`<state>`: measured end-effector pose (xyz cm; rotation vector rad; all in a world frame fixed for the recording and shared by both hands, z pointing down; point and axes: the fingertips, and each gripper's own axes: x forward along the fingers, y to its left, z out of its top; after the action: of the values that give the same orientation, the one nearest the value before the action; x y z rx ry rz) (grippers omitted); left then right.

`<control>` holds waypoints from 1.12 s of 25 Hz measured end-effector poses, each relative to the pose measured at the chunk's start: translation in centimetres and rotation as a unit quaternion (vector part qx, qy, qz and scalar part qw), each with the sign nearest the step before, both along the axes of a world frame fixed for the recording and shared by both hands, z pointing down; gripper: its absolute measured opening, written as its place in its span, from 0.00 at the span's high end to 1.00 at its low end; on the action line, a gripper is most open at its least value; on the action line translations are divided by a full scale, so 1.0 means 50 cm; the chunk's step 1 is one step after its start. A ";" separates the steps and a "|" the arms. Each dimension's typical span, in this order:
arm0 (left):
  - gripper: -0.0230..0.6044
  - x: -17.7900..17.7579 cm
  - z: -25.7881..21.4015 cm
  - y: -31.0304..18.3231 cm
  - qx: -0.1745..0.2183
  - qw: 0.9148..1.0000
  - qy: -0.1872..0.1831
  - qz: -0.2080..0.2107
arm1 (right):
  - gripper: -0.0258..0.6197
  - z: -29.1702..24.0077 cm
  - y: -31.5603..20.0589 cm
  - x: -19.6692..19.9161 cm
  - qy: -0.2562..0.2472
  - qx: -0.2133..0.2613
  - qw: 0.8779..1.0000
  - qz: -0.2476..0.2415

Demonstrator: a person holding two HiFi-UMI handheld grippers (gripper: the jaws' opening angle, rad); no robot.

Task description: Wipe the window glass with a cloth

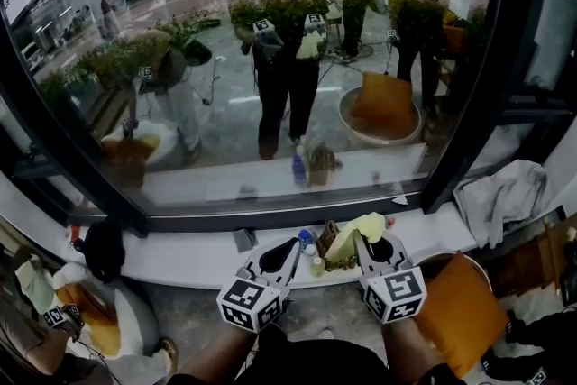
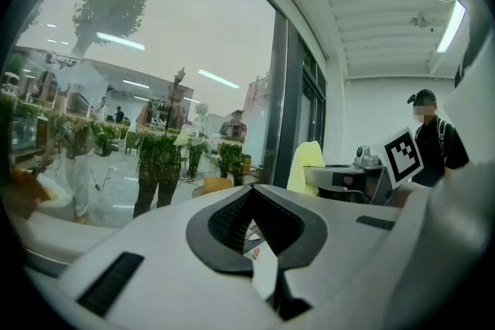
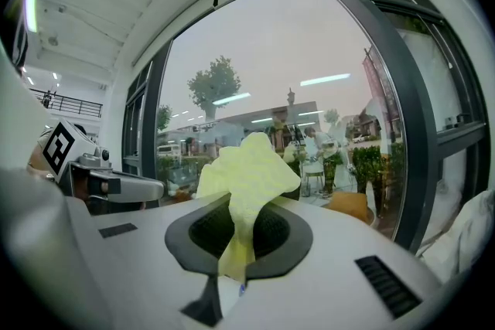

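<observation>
The window glass fills the upper head view, full of reflections of people and plants. Low in front of it my right gripper is shut on a yellow cloth, which bunches up above the jaws and stands short of the pane. In the right gripper view the cloth rises from the closed jaws of the right gripper toward the glass. My left gripper is beside it, shut and holding nothing. The left gripper faces the glass too.
A white sill runs below the pane, with a small bottle on it between the grippers. A grey-white cloth lies on the sill at right. Dark frame posts bound the pane. An orange cushion sits lower right.
</observation>
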<state>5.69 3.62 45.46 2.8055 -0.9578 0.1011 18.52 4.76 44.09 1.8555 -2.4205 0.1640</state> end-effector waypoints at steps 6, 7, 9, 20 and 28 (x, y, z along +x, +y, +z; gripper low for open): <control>0.95 0.007 0.006 -0.013 -0.007 1.000 0.001 0.003 | 0.89 0.007 -0.013 0.008 -0.005 -0.004 1.000 0.005; 0.95 0.008 0.007 -0.015 -0.008 1.000 0.001 0.003 | 0.89 0.008 -0.015 0.010 -0.005 -0.004 1.000 0.006; 0.95 0.008 0.010 -0.019 -0.010 1.000 0.001 0.003 | 0.89 0.011 -0.019 0.012 -0.005 -0.006 1.000 0.008; 0.95 0.002 0.023 -0.063 -0.022 1.000 0.006 0.004 | 0.89 0.007 -0.062 -0.003 0.003 -0.007 1.000 0.009; 0.95 -0.015 0.012 -0.111 -0.014 1.000 0.007 -0.001 | 0.89 -0.006 -0.113 -0.024 0.006 -0.003 1.000 0.002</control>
<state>4.93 -1.92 46.07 2.7770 -0.9489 0.0937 17.31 -0.87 43.80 1.8542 -2.4064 0.1602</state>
